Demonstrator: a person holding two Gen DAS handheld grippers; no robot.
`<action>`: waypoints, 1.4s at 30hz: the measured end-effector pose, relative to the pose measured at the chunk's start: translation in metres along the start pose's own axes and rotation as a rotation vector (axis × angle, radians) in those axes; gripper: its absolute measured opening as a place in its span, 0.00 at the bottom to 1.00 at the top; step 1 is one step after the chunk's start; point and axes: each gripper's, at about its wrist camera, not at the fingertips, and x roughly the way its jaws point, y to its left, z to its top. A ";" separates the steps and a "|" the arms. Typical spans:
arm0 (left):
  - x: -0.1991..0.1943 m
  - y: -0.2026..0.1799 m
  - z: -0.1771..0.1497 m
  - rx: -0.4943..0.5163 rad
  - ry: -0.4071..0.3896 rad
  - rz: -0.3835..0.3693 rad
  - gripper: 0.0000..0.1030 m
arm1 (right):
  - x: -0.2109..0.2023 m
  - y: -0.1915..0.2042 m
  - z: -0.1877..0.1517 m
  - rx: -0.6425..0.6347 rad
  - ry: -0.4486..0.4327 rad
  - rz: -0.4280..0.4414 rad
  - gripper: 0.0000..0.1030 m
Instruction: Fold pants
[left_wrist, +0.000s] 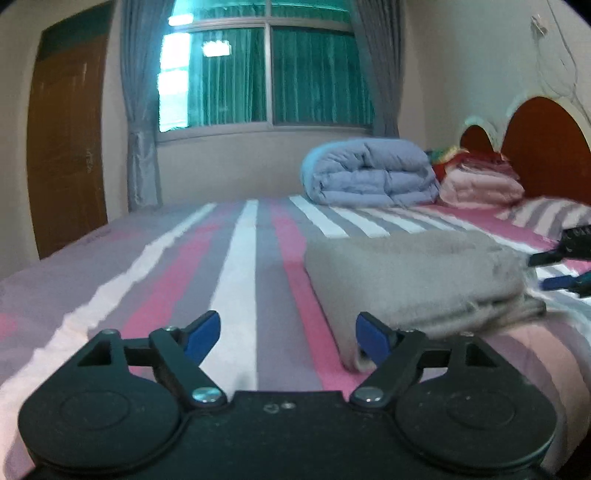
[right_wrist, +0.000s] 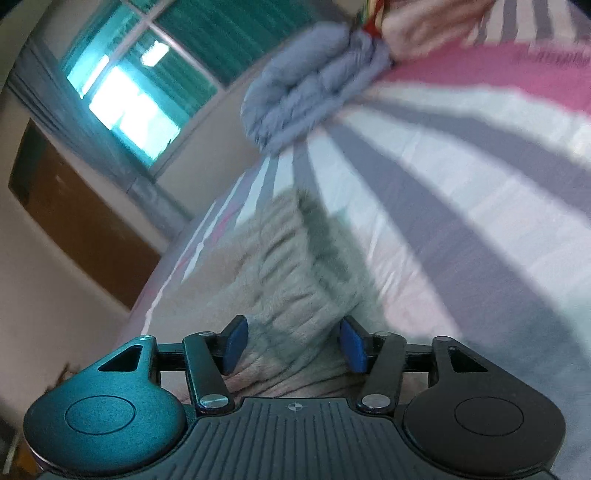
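Note:
The grey-beige pants (left_wrist: 417, 284) lie folded into a thick rectangle on the striped bed. My left gripper (left_wrist: 288, 338) is open and empty, low over the sheet just left of the pants' near corner. My right gripper shows at the far right of the left wrist view (left_wrist: 565, 266), beside the pants' far end. In the right wrist view the right gripper (right_wrist: 291, 345) is open, tilted, with the pants' gathered waistband (right_wrist: 295, 280) between and beyond its blue pads (right_wrist: 236, 345). The view is blurred.
The bed sheet (left_wrist: 243, 258) has pink, grey and white stripes. A folded blue-grey duvet (left_wrist: 369, 171), pink folded bedding (left_wrist: 480, 186) and a striped pillow (left_wrist: 550, 216) lie at the headboard (left_wrist: 546, 147). A window and curtains are behind, a wooden door (left_wrist: 66, 147) at left.

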 end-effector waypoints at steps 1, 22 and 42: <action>0.008 0.001 0.006 0.014 0.011 -0.003 0.73 | -0.008 0.001 0.002 -0.018 -0.047 -0.044 0.53; 0.246 0.068 -0.003 -0.643 0.568 -0.768 0.40 | 0.099 -0.049 0.056 0.078 0.361 0.208 0.59; 0.383 0.102 0.075 -0.523 0.325 -0.321 0.91 | 0.285 0.024 0.182 -0.086 0.256 0.162 0.88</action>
